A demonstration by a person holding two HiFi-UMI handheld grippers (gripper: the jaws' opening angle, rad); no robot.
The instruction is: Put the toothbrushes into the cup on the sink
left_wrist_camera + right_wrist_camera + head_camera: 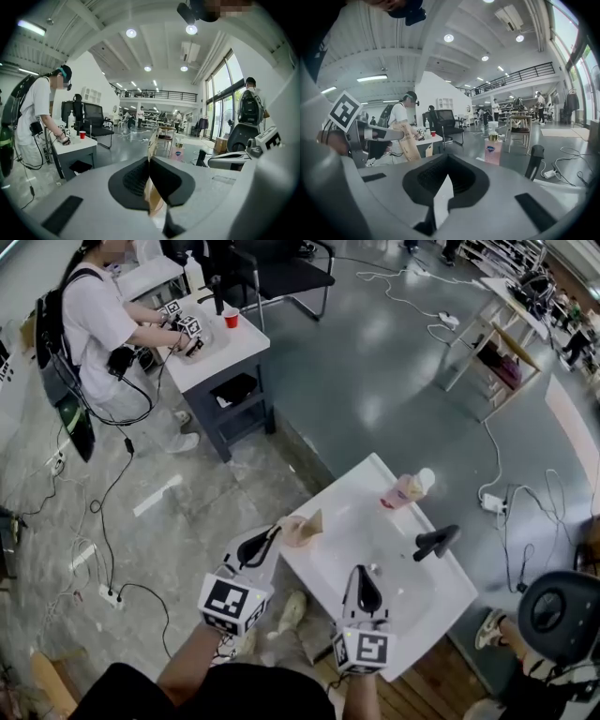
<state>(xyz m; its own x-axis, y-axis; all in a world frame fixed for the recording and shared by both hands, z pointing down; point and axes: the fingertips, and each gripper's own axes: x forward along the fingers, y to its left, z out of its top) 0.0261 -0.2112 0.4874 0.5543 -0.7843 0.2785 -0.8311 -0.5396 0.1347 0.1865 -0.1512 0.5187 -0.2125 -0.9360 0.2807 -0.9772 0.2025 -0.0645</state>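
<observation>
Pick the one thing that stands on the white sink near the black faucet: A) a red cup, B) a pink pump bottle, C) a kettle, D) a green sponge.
B: the pink pump bottle stands on the sink rim close to the black faucet. The only red cup is on the far table.
</observation>
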